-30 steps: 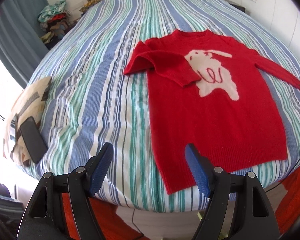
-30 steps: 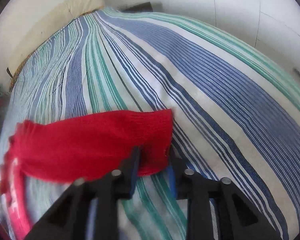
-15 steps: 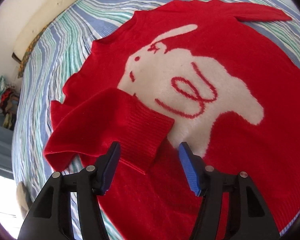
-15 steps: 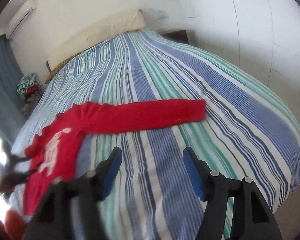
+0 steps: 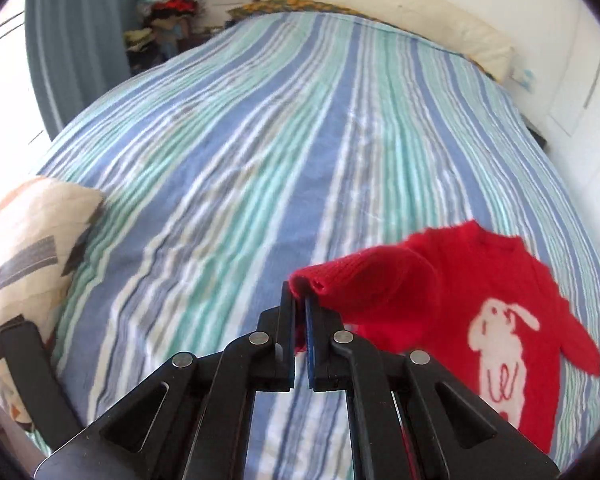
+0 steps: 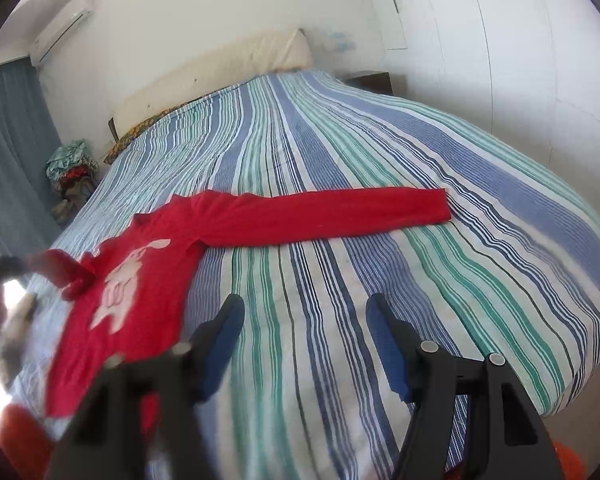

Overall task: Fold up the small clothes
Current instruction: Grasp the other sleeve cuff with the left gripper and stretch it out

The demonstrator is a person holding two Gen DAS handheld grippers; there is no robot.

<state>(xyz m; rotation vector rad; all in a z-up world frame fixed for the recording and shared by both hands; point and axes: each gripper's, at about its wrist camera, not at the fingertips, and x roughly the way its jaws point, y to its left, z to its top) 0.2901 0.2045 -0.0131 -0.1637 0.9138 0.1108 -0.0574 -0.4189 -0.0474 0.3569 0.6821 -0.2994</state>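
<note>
On the striped bedspread (image 5: 260,128) at the left, the left gripper (image 5: 299,312) has its jaws pressed together on the ribbed cuff of one sleeve (image 5: 364,276) of the red sweater (image 5: 500,320), lifting it clear of the cover while the body with its white rabbit lies flat near the foot of the bed. The knit looks soft, light and limp, so I judge it will drape and stretch instead of keeping a crease, and the thicker cuff is the sound place to pinch. Further right, the other sleeve (image 6: 332,210) lies straight out across the stripes, its cuff the natural hold. At the right, the right gripper (image 6: 306,340) hangs spread and empty above bare bedding.
</note>
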